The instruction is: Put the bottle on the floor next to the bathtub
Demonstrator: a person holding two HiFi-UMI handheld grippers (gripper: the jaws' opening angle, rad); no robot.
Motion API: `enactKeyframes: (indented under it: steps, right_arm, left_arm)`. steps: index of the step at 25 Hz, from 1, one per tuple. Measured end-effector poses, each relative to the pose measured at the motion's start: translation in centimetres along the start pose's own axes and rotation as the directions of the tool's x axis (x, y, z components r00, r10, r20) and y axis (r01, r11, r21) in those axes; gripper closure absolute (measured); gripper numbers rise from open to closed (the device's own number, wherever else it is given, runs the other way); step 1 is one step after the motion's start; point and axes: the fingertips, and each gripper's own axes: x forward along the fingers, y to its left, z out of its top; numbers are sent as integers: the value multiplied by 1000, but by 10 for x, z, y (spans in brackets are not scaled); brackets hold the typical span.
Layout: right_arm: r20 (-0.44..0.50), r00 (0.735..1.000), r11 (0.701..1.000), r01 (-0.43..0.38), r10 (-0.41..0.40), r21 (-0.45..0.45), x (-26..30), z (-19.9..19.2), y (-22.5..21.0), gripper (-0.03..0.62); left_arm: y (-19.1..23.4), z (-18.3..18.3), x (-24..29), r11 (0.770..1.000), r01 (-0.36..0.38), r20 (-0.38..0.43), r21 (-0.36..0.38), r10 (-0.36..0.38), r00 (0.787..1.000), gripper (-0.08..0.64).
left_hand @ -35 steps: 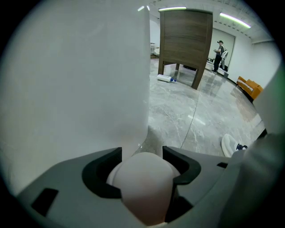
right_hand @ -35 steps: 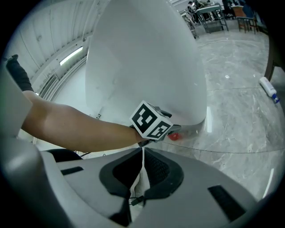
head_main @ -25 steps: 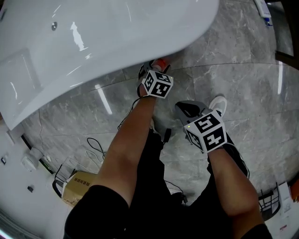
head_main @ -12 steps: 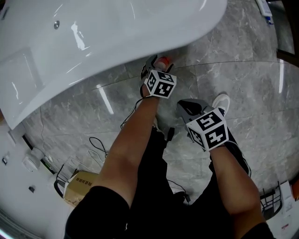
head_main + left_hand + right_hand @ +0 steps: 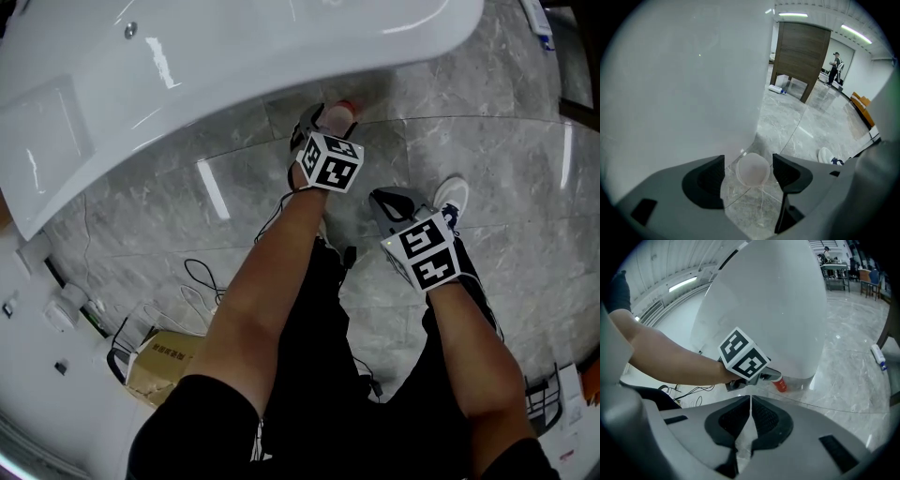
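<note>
Bottle axis: bottle (image 5: 781, 385) runs in line with the left gripper (image 5: 748, 164), pale round end toward it, red end toward the bathtub (image 5: 234, 56).
Bottle place: at the bathtub's base; floor contact unclear.
Left gripper: jaws apart, flanking the bottle.
Right gripper (image 5: 750, 401): jaws pressed together, empty.
Floor (image 5: 506, 169): glossy grey marble.
Room: wooden cabinet (image 5: 801, 56) beyond the bathtub.
</note>
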Motion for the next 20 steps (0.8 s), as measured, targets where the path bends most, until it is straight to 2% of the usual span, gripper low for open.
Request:
enactKeyframes:
  steps: [5, 8, 20]
  right_arm:
    - [9, 999, 998, 42, -43, 45, -22, 4, 1, 554]
    - [0, 998, 997, 66, -66, 37, -38, 8, 4, 554]
    - [-10, 998, 998, 61, -62, -32, -88, 41, 45, 554]
  left_arm:
    - [-1, -3, -34, 998, 39, -17, -46, -40, 999, 252]
    - [-2, -3, -55, 996, 45, -20, -76, -46, 999, 252]
    - [-16, 13, -143, 994, 74, -21, -76, -76, 997, 252]
